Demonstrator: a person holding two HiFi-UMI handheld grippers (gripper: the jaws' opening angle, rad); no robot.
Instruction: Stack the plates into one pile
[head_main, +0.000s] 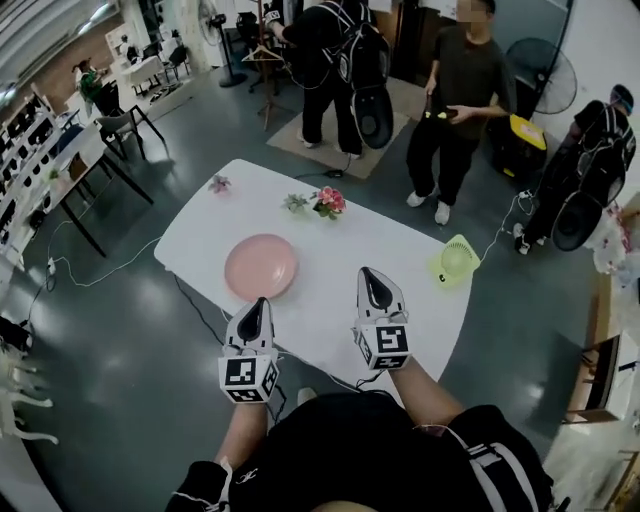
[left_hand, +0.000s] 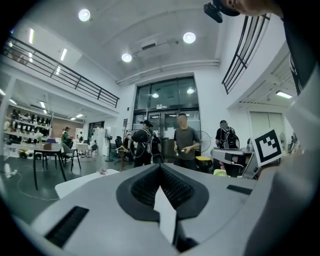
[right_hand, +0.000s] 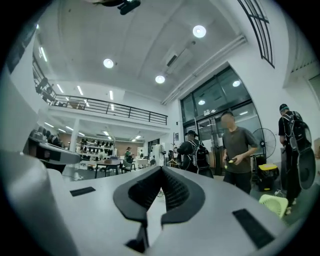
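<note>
left gripper (head_main: 254, 304), right gripper (head_main: 373, 281) clenched shut above near edge of table (head_main: 410, 255) (pink plate (head_main: 261, 266) toward left edge, open surface rightward).

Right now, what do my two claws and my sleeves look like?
The left claw and right claw match. Each is a light grey shell that tapers to a point, with black ribbed pads at the tip. Each carries a white marker cube printed with black squares at the rear. The person wears a black top, and the forearms are uncovered.
</note>
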